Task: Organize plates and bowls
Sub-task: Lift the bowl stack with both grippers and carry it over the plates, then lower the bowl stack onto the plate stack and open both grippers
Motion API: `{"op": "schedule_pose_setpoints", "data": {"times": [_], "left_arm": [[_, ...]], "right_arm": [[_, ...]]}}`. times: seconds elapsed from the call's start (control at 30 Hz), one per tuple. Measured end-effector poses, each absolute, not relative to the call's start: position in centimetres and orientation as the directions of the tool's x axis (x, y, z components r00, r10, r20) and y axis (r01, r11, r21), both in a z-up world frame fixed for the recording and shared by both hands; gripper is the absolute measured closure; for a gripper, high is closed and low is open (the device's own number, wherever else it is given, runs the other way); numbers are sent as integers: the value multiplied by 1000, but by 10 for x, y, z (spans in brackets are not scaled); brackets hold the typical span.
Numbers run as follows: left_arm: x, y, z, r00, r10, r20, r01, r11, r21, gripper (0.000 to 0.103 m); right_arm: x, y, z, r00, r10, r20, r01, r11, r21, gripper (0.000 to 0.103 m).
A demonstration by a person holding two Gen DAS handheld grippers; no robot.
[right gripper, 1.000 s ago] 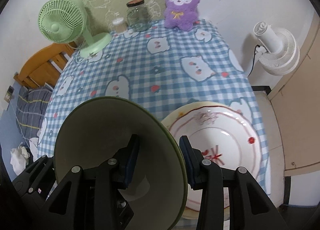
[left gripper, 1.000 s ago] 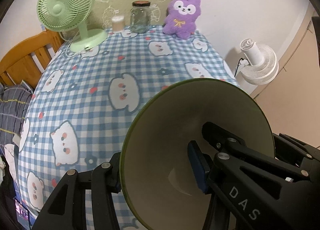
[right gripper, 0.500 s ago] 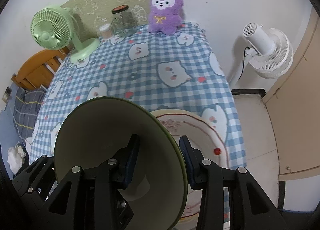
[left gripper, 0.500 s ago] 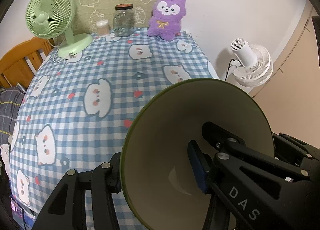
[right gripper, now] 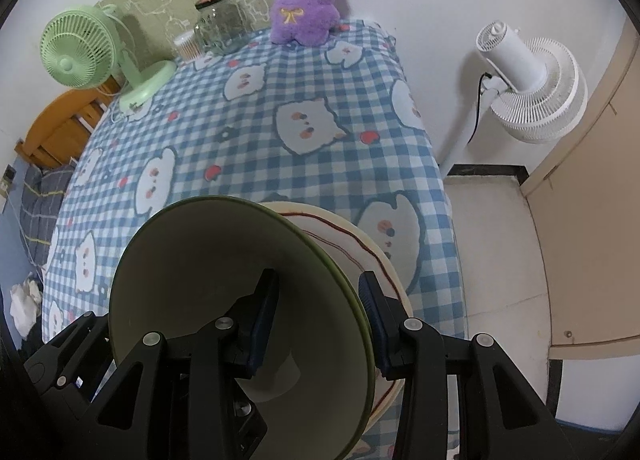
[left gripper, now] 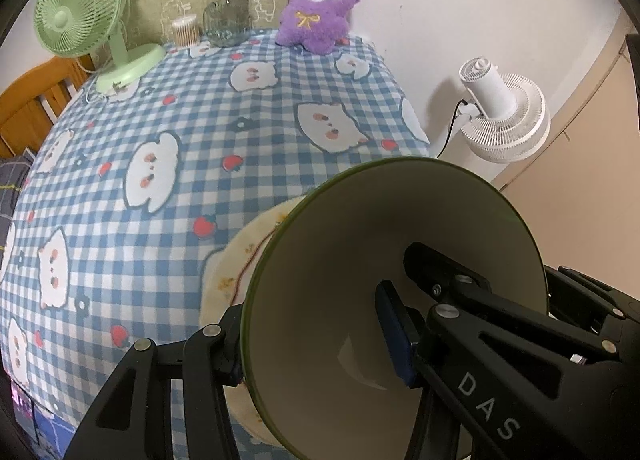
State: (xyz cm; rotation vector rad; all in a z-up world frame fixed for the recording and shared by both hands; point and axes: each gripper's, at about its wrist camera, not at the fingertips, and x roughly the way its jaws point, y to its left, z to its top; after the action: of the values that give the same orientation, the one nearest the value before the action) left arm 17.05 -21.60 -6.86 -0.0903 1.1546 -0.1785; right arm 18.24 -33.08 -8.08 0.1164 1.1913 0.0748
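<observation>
Green-rimmed bowl carried two-handed, directly above the cream plate on the checked surface.

Left gripper [left gripper: 316, 344] and right gripper [right gripper: 318, 316] each have their jaws clenched on opposite sides of the bowl [right gripper: 240, 300] rim, one pad inside the wall and one outside; the bowl is tilted, mouth toward the cameras, and clear of the cloth. Likely reason for the double grip: a wide, flared wall pinched at one edge would swing. The plate [right gripper: 352, 244], cream with a red line, lies flat just behind and under the bowl near the surface [left gripper: 200, 132] edge; judged target for nesting. Well beyond the plate: purple plush [left gripper: 320, 8], glass jar [left gripper: 227, 16], green fan [left gripper: 84, 16]. Legible writing: "DAS" on the left gripper's finger arm; nothing readable on the plate or jar.
</observation>
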Motion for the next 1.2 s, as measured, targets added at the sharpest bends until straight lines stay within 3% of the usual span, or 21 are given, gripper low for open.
{"op": "schedule_pose_setpoints", "data": {"times": [0.83,0.97,1.2], "left_arm": [[176,-220,-74,416,-158,-896,60,987,-146,48],[175,-219,-75,414,-154,-897,57,988,-143,45],[171,-220,-70,438,-122,-891,46,993,-113,27]], "right_arm": [[191,-329,-87,374,136,-917,-33,991,133,58],[191,-329,-87,376,137,-917,-35,990,133,58],[186,-333,-81,401,109,-910,-40,994,101,41]]}}
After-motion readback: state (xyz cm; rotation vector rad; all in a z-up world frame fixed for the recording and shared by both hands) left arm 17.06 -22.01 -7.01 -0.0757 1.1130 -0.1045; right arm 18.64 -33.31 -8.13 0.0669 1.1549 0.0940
